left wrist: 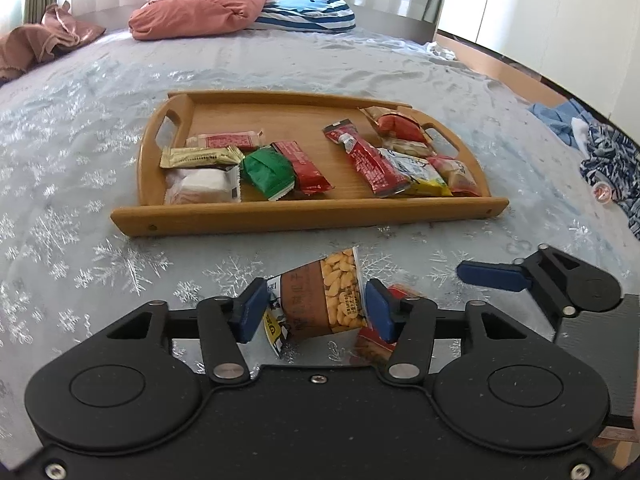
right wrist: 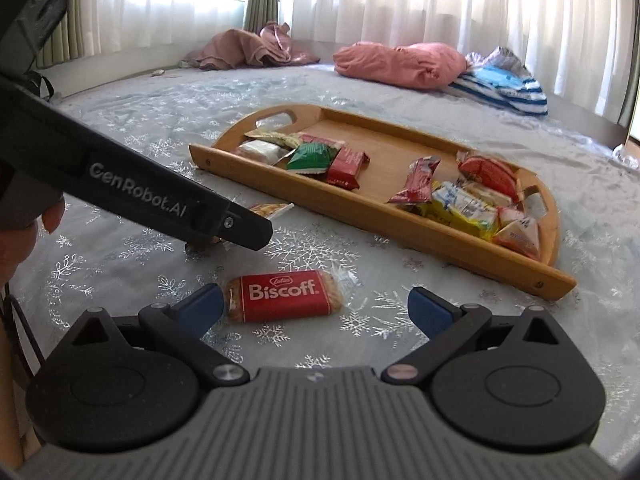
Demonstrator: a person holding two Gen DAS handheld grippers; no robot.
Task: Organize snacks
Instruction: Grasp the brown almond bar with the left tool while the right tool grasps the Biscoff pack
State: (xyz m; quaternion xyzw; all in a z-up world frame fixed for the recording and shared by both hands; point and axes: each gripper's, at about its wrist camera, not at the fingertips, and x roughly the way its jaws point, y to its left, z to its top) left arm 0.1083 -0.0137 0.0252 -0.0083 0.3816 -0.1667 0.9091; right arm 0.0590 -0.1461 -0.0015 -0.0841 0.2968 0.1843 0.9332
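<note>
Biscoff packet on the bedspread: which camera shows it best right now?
The right wrist view: the Biscoff packet lies whole, label readable, between the open right gripper fingers. The left wrist view shows only a red sliver behind the left gripper, which grips a peanut packet.

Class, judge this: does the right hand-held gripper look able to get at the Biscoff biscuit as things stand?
Probably yes. The right hand-held gripper is open, with the Biscoff biscuit lying flat on the bedspread between its fingers, and nothing covers it.

light: bright daylight through curtains at 12 o'clock, blown out | shadows: soft | blur: slight on tray snacks | edges: strong fisheye bending, dark corners
</note>
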